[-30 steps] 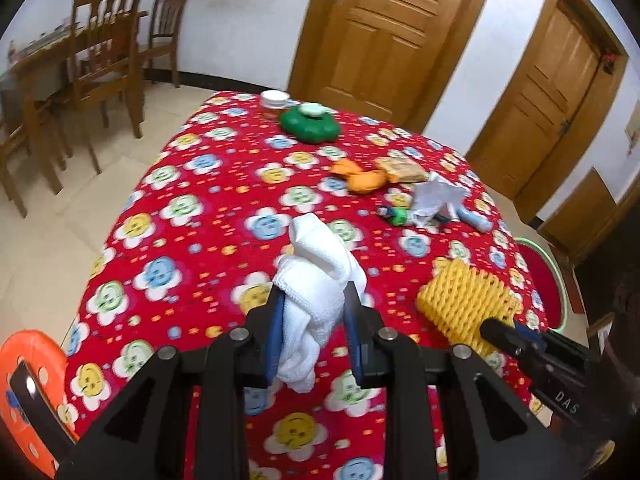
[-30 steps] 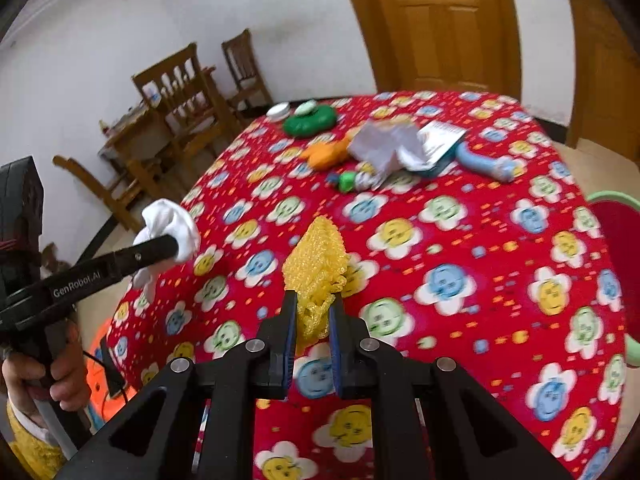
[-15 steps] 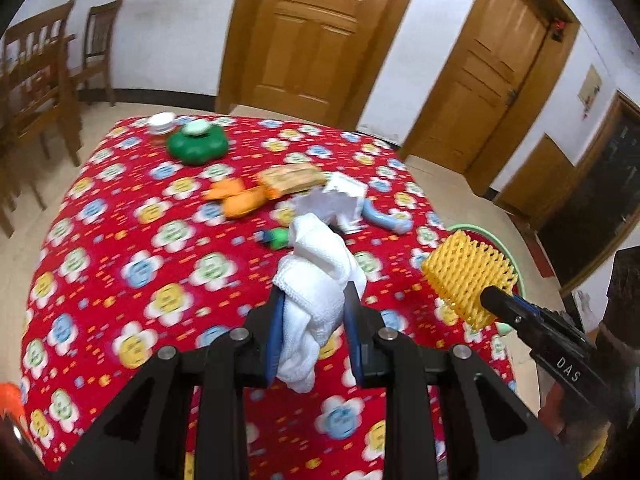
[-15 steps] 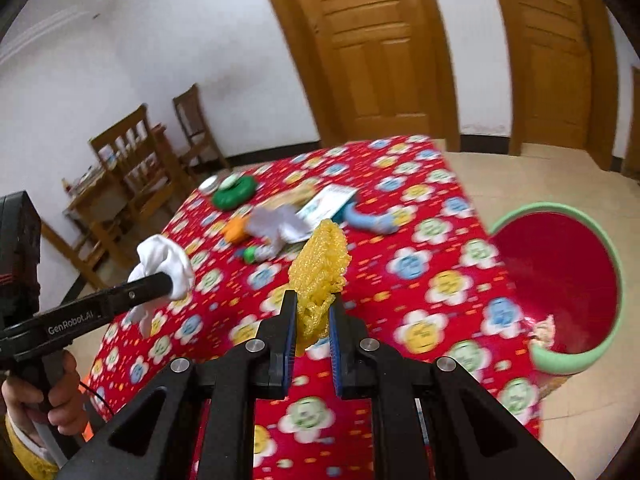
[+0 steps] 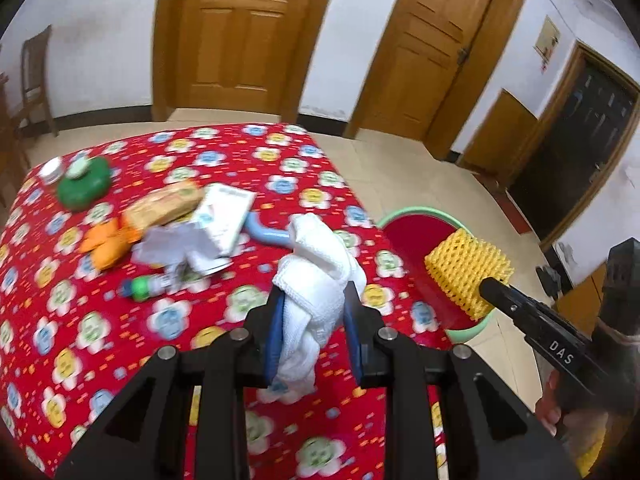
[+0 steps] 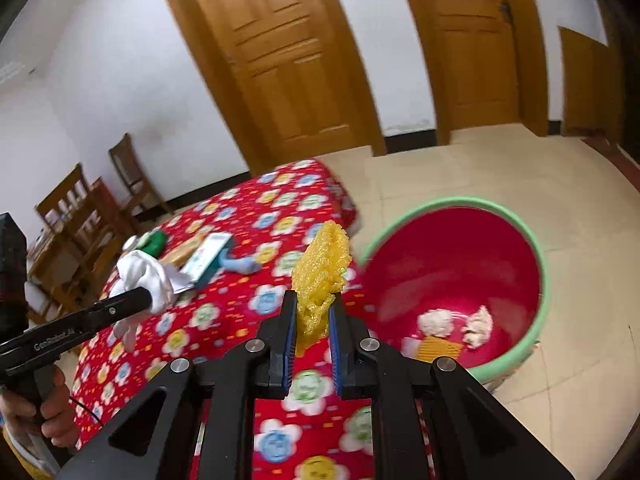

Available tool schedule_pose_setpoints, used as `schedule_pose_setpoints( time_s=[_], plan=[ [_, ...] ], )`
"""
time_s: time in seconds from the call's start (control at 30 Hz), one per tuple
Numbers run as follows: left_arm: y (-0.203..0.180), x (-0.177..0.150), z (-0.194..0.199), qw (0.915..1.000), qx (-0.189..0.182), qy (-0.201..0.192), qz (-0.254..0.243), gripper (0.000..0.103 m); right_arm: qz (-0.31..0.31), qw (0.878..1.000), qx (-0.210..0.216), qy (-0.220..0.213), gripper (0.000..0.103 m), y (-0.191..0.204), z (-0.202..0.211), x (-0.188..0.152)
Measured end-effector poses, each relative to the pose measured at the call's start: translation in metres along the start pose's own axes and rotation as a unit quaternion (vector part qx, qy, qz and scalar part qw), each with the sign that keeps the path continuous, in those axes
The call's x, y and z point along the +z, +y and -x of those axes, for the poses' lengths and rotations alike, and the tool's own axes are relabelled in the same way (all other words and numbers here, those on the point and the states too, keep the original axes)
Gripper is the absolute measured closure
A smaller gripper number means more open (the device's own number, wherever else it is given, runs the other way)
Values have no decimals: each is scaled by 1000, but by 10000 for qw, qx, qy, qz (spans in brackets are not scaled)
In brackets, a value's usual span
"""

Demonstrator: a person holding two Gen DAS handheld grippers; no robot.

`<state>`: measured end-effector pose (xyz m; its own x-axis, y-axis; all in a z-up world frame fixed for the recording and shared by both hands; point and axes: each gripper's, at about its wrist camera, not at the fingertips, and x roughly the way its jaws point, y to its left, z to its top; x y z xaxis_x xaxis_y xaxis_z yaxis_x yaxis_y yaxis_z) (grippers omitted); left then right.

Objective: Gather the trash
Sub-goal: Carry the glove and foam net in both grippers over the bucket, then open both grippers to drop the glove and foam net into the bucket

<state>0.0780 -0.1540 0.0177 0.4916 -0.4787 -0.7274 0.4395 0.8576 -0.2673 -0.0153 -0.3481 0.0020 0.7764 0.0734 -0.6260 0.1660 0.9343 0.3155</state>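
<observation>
A: What does the left claw [image 5: 313,322] hold?
B: A white cloth [image 5: 318,276], pinched between its pads, above the bench [image 5: 120,320].
A: And the right claw [image 6: 313,322]?
B: Clamped tight on yellow foam net [image 6: 320,268], which sticks up past the tips, just beside the red basin [image 6: 460,264] on the floor.

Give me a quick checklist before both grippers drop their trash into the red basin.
1. Left gripper shut on the white cloth: ok.
2. Right gripper shut on the yellow foam net: ok.
3. Red basin open, with room inside: ok.
4. Foam net over the basin: not ok, it hangs at the table edge.
5. Cloth over the basin: not ok, it is above the tablecloth.
6. Cloth gripped securely: cannot tell.
</observation>
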Motion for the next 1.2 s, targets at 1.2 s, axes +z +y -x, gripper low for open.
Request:
schedule_pose_setpoints(
  time_s=[1.2],
  plan=[
    [-123, 7, -127, 9915, -378, 793, -958, 56, -1049, 9920, -682, 157, 78, -137, -33, -1]
  ],
)
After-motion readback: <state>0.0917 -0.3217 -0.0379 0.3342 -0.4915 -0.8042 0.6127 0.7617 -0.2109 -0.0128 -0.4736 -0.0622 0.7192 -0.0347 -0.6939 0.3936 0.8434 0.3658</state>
